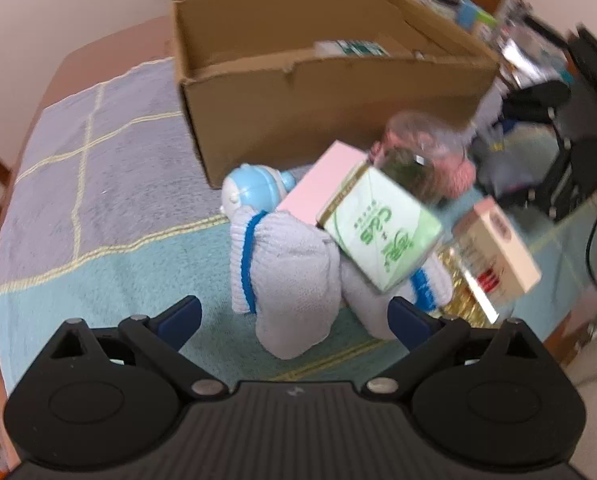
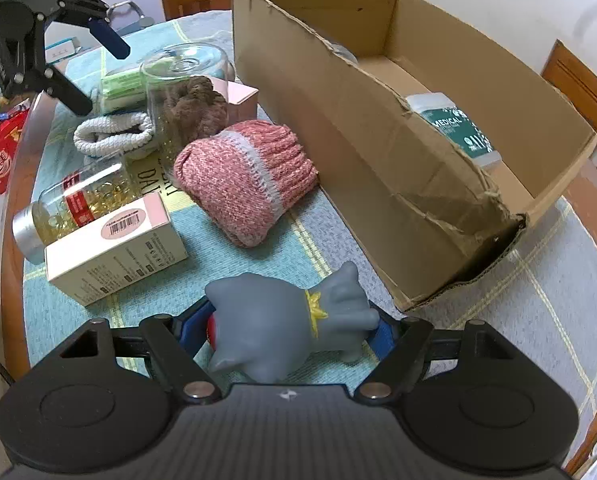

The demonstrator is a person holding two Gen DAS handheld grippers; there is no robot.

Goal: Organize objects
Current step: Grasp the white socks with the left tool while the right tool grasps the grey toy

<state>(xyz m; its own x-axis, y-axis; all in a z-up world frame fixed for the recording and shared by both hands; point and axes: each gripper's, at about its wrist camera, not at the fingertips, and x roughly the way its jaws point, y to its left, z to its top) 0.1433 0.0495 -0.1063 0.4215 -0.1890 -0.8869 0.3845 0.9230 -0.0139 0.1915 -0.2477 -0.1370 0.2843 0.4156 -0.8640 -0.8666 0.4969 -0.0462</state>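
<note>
In the right wrist view my right gripper [image 2: 288, 332] is shut on a grey toy figure [image 2: 282, 324] with a yellow collar, its blue pads against both sides, low over the cloth. The cardboard box [image 2: 338, 120] stands open to the right with a green-labelled bottle [image 2: 454, 128] inside. My left gripper [image 1: 294, 312] hangs open above a white knit glove [image 1: 286, 272] with a blue stripe, touching nothing. It also shows open at the far left as the left gripper [image 2: 96, 72]. Beyond the glove lie a blue-white toy [image 1: 254, 192], a pink box [image 1: 318, 188] and a green box [image 1: 378, 232].
A pink knit hat [image 2: 246, 176], a glass jar [image 2: 186, 92], a capsule bottle [image 2: 78, 204] and a cream carton [image 2: 114, 248] crowd the checked cloth [image 2: 518, 320] left of the box. A red pack [image 2: 2, 160] sits past the table edge. Wooden chairs [image 2: 578, 88] stand behind.
</note>
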